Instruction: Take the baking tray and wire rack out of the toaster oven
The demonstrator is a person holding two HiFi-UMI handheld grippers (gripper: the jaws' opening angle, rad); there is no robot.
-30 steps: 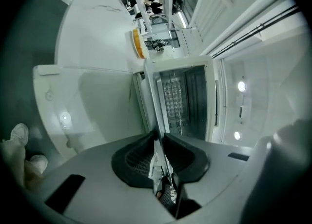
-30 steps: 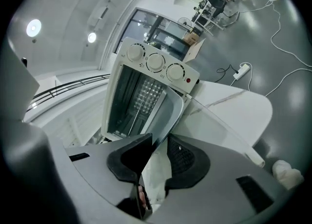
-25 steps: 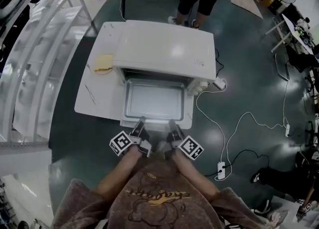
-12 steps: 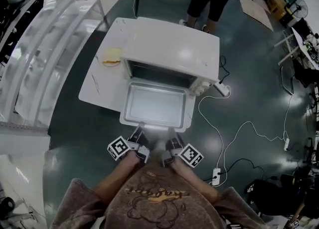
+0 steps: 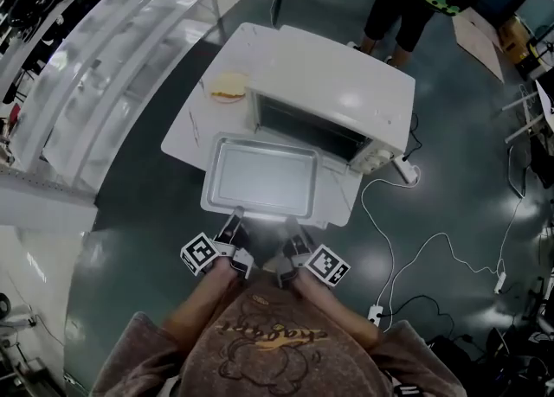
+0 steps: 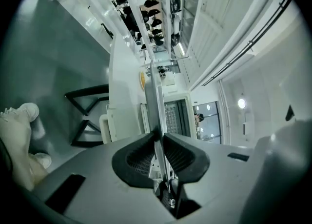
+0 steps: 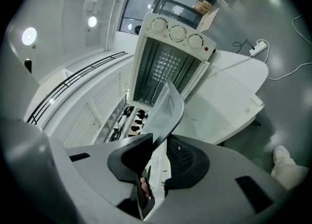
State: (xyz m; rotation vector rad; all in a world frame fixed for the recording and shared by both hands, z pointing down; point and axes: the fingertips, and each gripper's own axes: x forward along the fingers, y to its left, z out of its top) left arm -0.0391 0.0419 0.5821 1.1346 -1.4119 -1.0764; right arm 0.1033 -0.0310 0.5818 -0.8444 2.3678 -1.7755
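A rounded white desk (image 5: 183,137) carried a white box-shaped toaster oven (image 5: 333,84) along its back edge, mouth open. A shallow rectangular silver baking tray (image 5: 260,177) hung level just before that mouth, over the desk's front edge. The left gripper (image 5: 235,216) and right gripper (image 5: 290,227) each clenched the tray's near rim. Pale toasted bread (image 5: 228,86) lay by the desk's left edge.
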